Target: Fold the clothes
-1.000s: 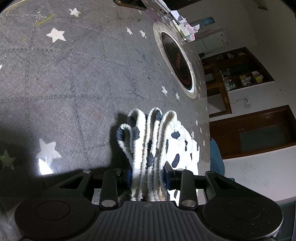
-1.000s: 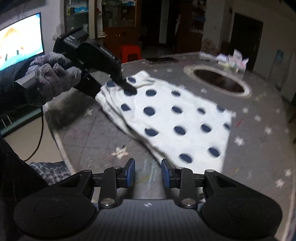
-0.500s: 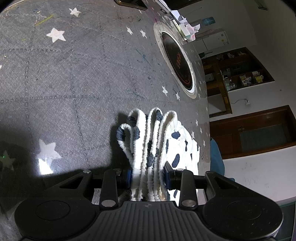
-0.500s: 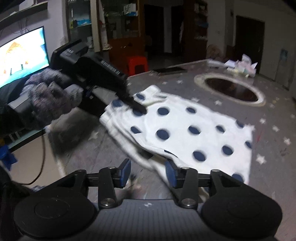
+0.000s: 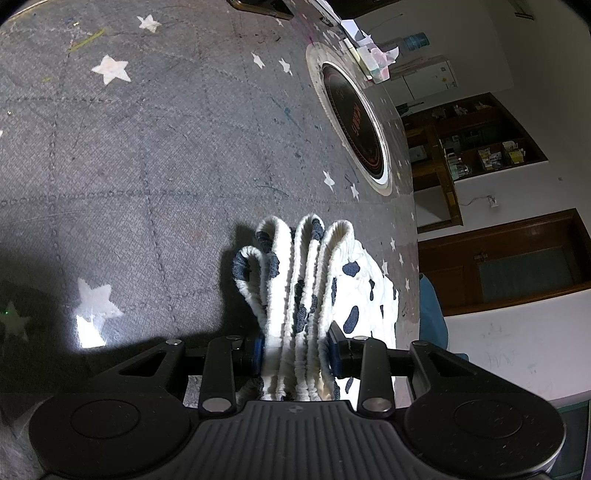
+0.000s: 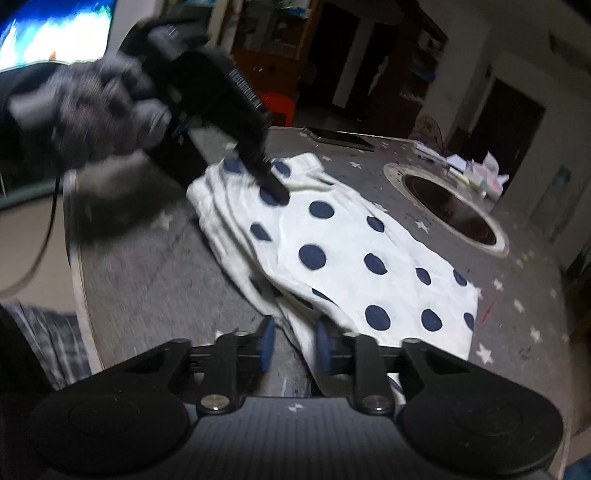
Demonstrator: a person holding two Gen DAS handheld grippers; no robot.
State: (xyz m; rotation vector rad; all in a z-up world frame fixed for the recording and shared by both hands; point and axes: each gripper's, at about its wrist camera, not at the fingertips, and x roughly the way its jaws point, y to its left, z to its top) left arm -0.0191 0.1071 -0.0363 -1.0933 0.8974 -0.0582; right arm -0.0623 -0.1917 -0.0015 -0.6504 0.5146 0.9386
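In the left wrist view, the left gripper [image 5: 295, 350] stands with its jaws clamped on the bunched, ribbed edge of a white garment with dark blue dots [image 5: 310, 280], the gathered folds rising between the blue pads. Beyond it stretches the grey, star-printed cover of the bench [image 5: 147, 147], and farther off a round dark inset ringed in pale trim [image 5: 351, 118].

In the right wrist view, which is blurred, the right gripper [image 6: 293, 343] hangs low over the near edge of the same garment [image 6: 351, 251]; its jaws are closing, a fold of white cloth lying between them, the pads not visibly pressing it. The garment lies spread across the bench [image 6: 155, 266], reaching away toward the left gripper [image 6: 273, 188], held by a gloved hand [image 6: 96, 107] and pinching the cloth's far corner. Behind, a dark flat device [image 6: 340, 136] rests at the bench's far edge, crumpled papers [image 6: 476, 173] beside the round inset [image 6: 450, 214], and a lit screen [image 6: 55, 33] glows at upper left.
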